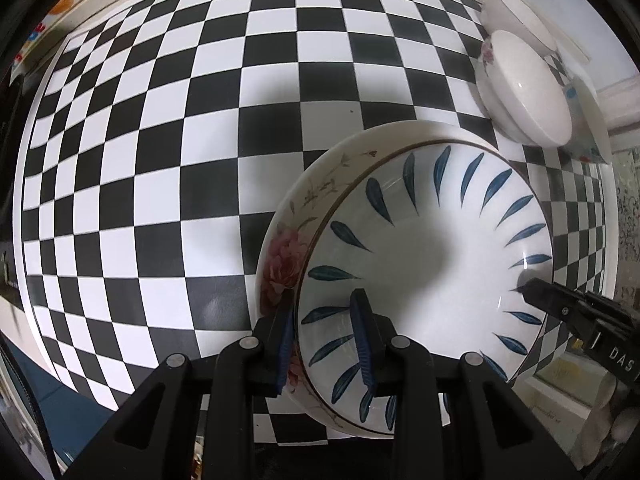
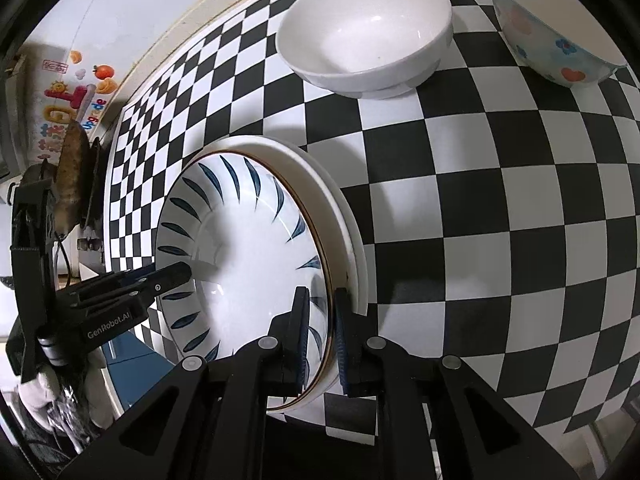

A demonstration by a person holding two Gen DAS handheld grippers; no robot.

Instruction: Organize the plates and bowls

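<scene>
A white plate with blue leaf marks (image 1: 440,260) (image 2: 240,260) lies nested in a deeper floral dish (image 1: 288,256) (image 2: 340,200) on the checkered table (image 1: 160,160) (image 2: 500,240). My left gripper (image 1: 322,332) points straight down and is shut over the near rim, one pad outside the floral dish and one inside the leaf plate. On the opposite rim my right gripper (image 2: 322,332) is shut on the leaf plate's gold-lined edge. Each gripper shows in the other's view: the right gripper (image 1: 560,304) at the right, the left gripper (image 2: 132,292) at the left.
Two stacked white bowls (image 1: 524,92) (image 2: 368,28) stand beyond the dishes. A pale bowl with coloured hearts (image 1: 588,120) (image 2: 552,20) and another white bowl (image 1: 520,12) are near them. Wall stickers (image 2: 72,92) and a table edge lie to the left.
</scene>
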